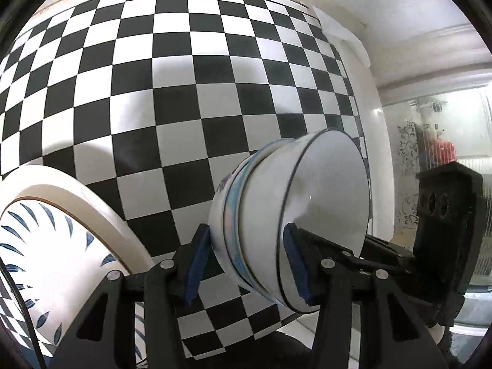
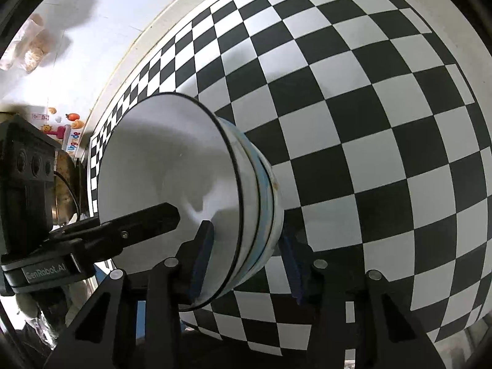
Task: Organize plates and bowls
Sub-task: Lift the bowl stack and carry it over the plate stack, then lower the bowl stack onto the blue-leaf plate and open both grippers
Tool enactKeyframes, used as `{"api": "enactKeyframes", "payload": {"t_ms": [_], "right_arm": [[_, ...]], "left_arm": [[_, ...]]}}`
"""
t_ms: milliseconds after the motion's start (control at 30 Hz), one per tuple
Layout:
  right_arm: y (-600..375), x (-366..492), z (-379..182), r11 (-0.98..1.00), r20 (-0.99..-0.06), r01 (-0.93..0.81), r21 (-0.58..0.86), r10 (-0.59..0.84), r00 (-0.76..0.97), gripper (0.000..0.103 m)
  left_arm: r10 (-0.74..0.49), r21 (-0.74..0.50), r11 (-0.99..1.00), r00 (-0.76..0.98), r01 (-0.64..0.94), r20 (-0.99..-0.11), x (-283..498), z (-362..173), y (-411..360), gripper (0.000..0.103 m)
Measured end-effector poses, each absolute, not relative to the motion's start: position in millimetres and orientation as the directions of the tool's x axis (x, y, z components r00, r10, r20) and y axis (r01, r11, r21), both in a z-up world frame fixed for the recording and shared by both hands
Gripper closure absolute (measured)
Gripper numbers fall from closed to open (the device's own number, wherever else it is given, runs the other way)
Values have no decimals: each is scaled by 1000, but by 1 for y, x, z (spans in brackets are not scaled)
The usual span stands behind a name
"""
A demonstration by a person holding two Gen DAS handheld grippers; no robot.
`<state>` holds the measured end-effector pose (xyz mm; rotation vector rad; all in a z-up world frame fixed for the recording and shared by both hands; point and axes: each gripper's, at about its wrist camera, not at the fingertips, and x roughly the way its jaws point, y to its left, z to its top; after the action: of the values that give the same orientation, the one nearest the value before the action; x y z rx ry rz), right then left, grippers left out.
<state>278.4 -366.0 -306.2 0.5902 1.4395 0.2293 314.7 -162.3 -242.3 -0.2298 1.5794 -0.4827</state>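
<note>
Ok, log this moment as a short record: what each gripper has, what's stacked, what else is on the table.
held item: stack of nested bowls, tipped on its side, rims seen edge-on
stack makeup: white bowl with a dark rim line on the open side, blue-patterned bowl behind it
left gripper: jaws closed across the stack's rims
right gripper: jaws closed across the same stack from the opposite side
surface: checkered tablecloth
other dishes: plate with blue leaf pattern, near the left gripper, not held
</note>
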Motion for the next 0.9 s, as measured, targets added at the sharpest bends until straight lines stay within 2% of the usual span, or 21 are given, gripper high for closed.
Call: {"api": "enactKeyframes", "payload": {"t_ms": [533,900], "right_arm": [[-336,288,-269,850,-850,109,516,492,186,61],[-266,304,-234,854,-837,-46,519,518,178,61]], "left_arm": [[-444,-438,892,36,109,-895,303,-192,-124,58],[-441,-449,893,134,-33,-887,283,-175,-47,58]]}}
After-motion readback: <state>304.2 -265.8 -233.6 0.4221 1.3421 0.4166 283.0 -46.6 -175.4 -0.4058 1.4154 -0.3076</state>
